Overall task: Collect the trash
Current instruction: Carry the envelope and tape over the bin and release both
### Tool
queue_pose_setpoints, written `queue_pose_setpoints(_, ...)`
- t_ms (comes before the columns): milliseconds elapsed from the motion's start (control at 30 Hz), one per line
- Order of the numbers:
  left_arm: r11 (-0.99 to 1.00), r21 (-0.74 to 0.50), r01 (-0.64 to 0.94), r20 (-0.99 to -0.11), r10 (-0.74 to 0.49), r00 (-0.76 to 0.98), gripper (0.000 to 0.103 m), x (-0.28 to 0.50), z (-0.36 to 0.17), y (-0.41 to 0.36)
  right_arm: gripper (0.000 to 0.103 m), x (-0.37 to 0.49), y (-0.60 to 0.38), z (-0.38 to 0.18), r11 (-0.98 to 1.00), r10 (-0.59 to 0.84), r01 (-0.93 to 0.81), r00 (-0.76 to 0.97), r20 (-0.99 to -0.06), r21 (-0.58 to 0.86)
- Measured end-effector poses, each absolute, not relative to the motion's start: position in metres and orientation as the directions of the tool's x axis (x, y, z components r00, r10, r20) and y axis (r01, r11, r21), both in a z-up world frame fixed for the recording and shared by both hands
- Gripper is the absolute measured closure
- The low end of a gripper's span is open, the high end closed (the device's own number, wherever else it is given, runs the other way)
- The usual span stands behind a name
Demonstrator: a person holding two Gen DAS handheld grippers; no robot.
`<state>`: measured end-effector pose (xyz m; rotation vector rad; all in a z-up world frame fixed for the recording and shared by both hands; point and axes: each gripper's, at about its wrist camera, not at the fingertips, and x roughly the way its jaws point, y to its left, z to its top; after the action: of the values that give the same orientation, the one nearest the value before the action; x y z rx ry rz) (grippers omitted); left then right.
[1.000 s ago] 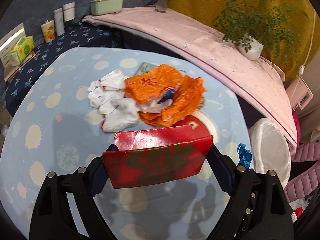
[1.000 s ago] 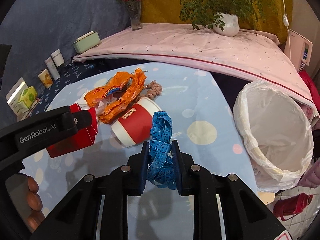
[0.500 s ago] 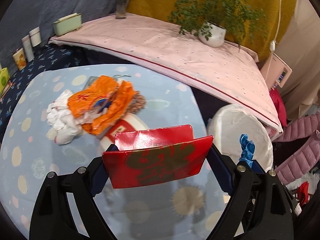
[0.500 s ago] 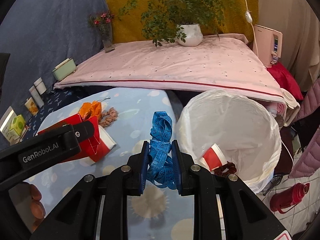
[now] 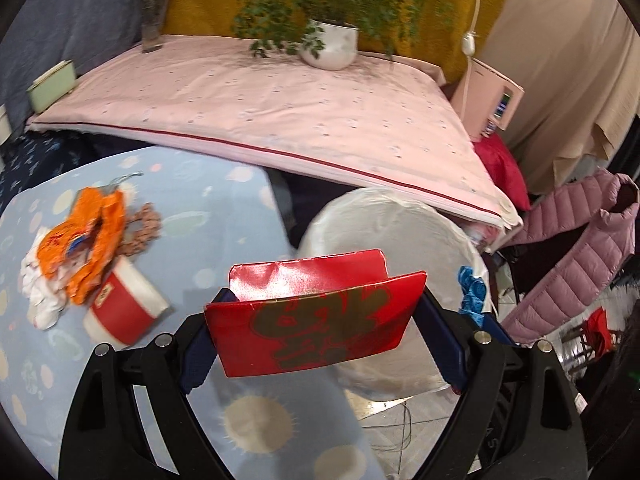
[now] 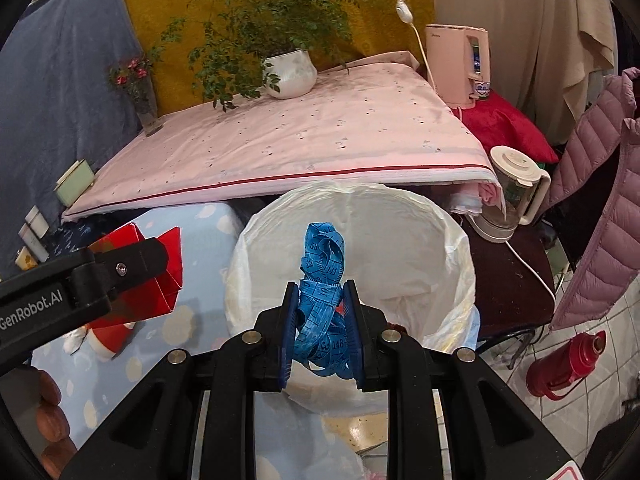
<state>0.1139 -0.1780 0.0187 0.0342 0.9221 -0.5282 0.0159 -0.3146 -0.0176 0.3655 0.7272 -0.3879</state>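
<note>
Even, soft indoor light; glare on the red envelope [image 5: 316,312]. Left wrist view slightly motion-blurred; fisheye bends both views' dark edges.

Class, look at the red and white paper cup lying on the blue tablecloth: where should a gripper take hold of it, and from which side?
Grip the paper cup across its red side wall, near the middle, coming from above. It lies on its side on the tablecloth, so the rounded wall faces up. Its upper left edge sits against the orange wrapper, so keep the fingers clear of that end.

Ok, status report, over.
Left gripper shut on red envelope. Right gripper shut on blue tape measure, above bin bag. Path clear.
</note>
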Motion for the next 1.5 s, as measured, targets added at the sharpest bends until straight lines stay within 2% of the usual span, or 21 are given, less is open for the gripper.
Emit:
queue_pose_setpoints(333,0.828,-0.224,0.514,-0.764,-0.476,0.435,0.019,0.119,0.014,-0.223,0.082,0.015,-0.343,-0.030,0.841,-0.235,0.505,0.662,-0.712,0.192)
queue_pose_setpoints(400,0.826,-0.221,0.518,-0.765,-0.476,0.433,0.018,0.120,0.013,-0.230,0.082,0.018,-0.347,-0.031,0.839,-0.236,0.509,0.659,-0.714,0.194)
queue_pose_setpoints(467,0.834,-0.213,0.509,-0.768,-0.465,0.440,0.012,0.123,0.010,-0.233,0.082,0.021,-0.349,-0.031,0.837,-0.233,0.511,0.659,-0.715,0.198)
queue_pose_setpoints(733,0.858,-0.195,0.475,-0.764,-0.436,0.476,0.012,0.132,0.008,-0.224,0.080,0.033,-0.349,-0.029,0.847,-0.232,0.496,0.669,-0.706,0.191)
queue_pose_setpoints(833,0.868,-0.177,0.463,-0.763,-0.419,0.493,0.012,0.134,0.009,-0.218,0.077,0.038,-0.346,-0.029,0.850,-0.228,0.491,0.669,-0.708,0.190)
queue_pose_setpoints(967,0.880,-0.172,0.442,-0.763,-0.403,0.506,0.012,0.136,0.009,-0.209,0.065,0.039,-0.344,-0.028,0.849,-0.232,0.492,0.673,-0.702,0.192)
queue_pose_setpoints(1133,0.892,-0.164,0.421,-0.760,-0.387,0.523,0.012,0.136,0.009,-0.199,0.064,0.039,-0.336,-0.025,0.855,-0.228,0.483,0.677,-0.700,0.188)
queue_pose_setpoints(1200,0.896,-0.161,0.414,-0.759,-0.380,0.528,0.012,0.135,0.009,-0.195,0.059,0.038,-0.334,-0.024,0.856,-0.230,0.483,0.677,-0.699,0.186)
queue_pose_setpoints(1500,0.911,-0.165,0.379,-0.761,-0.362,0.539,0.012,0.132,0.009,-0.174,0.054,0.036,-0.317,-0.017,0.867,-0.222,0.465,0.684,-0.695,0.180)
